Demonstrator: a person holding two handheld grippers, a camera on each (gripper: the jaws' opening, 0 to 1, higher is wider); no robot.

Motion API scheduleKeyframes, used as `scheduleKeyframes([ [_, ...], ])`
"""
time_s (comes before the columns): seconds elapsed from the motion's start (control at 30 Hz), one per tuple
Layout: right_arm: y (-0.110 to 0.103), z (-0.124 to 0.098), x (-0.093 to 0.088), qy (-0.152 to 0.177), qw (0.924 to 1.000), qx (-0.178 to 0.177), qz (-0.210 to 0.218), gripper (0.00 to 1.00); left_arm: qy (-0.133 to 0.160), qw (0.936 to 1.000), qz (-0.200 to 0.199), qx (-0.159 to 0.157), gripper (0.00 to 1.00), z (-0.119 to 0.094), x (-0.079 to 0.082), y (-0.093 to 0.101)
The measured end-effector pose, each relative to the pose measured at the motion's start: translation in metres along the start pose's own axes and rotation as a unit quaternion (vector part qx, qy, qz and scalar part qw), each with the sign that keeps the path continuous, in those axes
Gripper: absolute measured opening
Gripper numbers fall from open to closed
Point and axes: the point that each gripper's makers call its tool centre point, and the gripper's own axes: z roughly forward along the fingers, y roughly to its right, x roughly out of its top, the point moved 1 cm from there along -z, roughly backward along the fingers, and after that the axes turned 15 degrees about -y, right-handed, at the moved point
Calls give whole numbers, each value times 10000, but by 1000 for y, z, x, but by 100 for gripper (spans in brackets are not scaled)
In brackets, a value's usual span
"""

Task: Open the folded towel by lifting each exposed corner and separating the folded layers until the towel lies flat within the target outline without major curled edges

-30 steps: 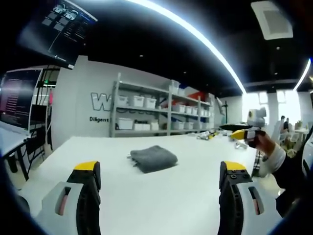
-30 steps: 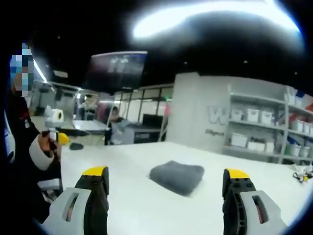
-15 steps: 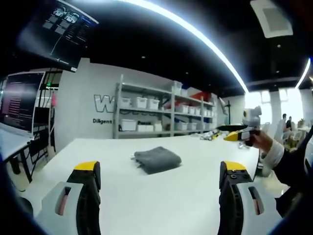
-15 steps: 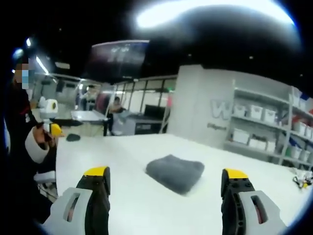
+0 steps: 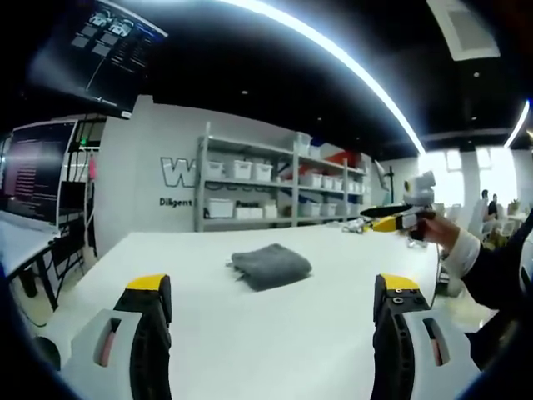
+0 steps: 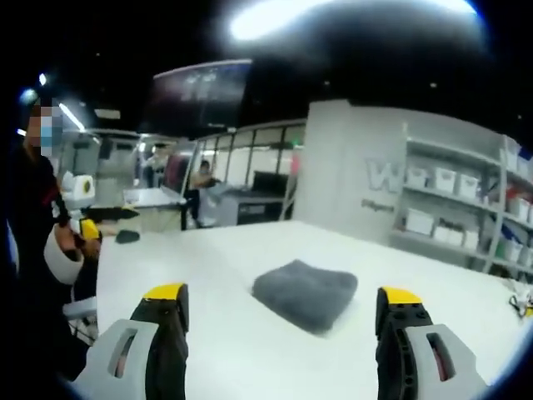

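Fingers [image 5: 151, 293] spread; folded towel [image 5: 271, 265] apparently lies crosswise.

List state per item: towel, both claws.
gray towel: folded, lying on the white table, untouched
left claw: open, empty, short of the towel
right claw: open, empty, short of the towel
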Motion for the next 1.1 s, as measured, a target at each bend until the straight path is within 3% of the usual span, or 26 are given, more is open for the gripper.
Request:
scheduleKeyframes([
  [0.17,4,9,-1,-81,9999,34,66,93,-157,9998,130,78,100,2,-5,-1],
  [0.8,11,36,-7,-315,9990,250,171,92,-181,9995,185,155,100,-1,-4,-4],
  [1.1,8,46,-6,-371,9971,545,369,91,-228,9993,213,219,100,-4,-5,-8],
])
